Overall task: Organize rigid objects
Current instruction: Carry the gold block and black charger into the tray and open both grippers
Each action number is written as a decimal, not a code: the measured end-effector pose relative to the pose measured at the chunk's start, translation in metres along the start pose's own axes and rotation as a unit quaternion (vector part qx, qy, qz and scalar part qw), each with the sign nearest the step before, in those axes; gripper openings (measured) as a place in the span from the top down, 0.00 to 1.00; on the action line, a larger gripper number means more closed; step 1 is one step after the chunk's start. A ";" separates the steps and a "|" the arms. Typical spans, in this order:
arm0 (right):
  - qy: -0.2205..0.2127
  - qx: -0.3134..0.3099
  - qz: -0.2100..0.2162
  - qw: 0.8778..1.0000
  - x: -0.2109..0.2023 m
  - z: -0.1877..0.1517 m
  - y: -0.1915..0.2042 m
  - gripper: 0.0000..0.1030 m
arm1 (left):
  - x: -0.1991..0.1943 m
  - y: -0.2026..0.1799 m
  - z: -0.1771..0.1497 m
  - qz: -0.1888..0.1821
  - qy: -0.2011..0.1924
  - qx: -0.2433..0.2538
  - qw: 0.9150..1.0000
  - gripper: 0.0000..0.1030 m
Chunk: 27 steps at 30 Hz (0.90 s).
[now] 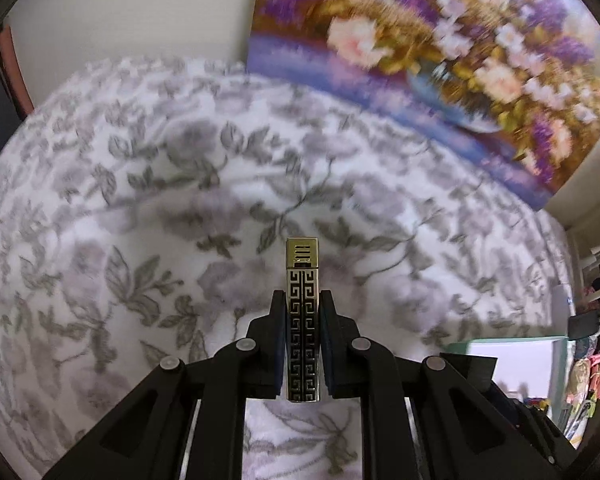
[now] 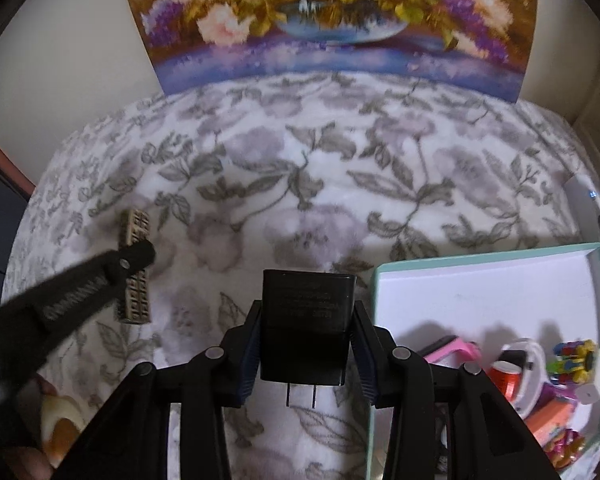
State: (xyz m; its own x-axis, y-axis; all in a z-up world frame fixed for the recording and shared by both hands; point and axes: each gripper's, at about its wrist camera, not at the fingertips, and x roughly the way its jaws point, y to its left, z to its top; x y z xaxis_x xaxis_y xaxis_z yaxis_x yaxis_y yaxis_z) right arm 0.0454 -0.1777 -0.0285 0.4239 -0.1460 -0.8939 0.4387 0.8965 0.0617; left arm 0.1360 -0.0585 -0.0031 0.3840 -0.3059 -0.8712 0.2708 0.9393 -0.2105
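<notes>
A gold-and-black patterned lighter (image 1: pixel 302 312) is clamped in the left tool (image 1: pixel 302 300), lifted clear of the floral blanket (image 1: pixel 140 200). The right tool (image 2: pixel 307 316) grips a black plug adapter (image 2: pixel 307 320), just beside a teal-rimmed box (image 2: pixel 480 258) of small items.

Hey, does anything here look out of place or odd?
Nothing stands out. The left gripper holds a gold patterned lighter, the right gripper a black charger plug, beside the teal box.

flower painting (image 1: pixel 440 60) | leaf-print blanket (image 1: pixel 140 200) | pale wall (image 2: pixel 60 60)
</notes>
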 end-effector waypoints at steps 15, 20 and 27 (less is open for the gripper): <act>-0.014 0.019 -0.044 0.999 -0.058 -0.026 -0.044 0.58 | -0.081 -0.045 -0.021 -0.030 -0.049 0.048 0.997 0.85; -0.010 0.045 -0.043 0.998 -0.070 -0.040 -0.068 0.58 | -0.097 -0.069 -0.039 -0.044 -0.053 0.073 0.995 0.85; -0.010 0.088 -0.051 0.995 -0.089 -0.064 -0.110 0.58 | -0.109 -0.104 -0.078 -0.065 -0.045 0.115 0.990 0.85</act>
State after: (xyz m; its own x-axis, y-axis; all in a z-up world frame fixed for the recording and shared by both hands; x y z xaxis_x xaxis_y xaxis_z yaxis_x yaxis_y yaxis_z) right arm -0.0913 -0.2361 0.0161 0.3847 -0.2422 -0.8907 0.6116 0.7896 0.0495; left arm -0.0032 -0.1103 0.0790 0.4064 -0.4445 -0.7983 0.5129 0.8340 -0.2033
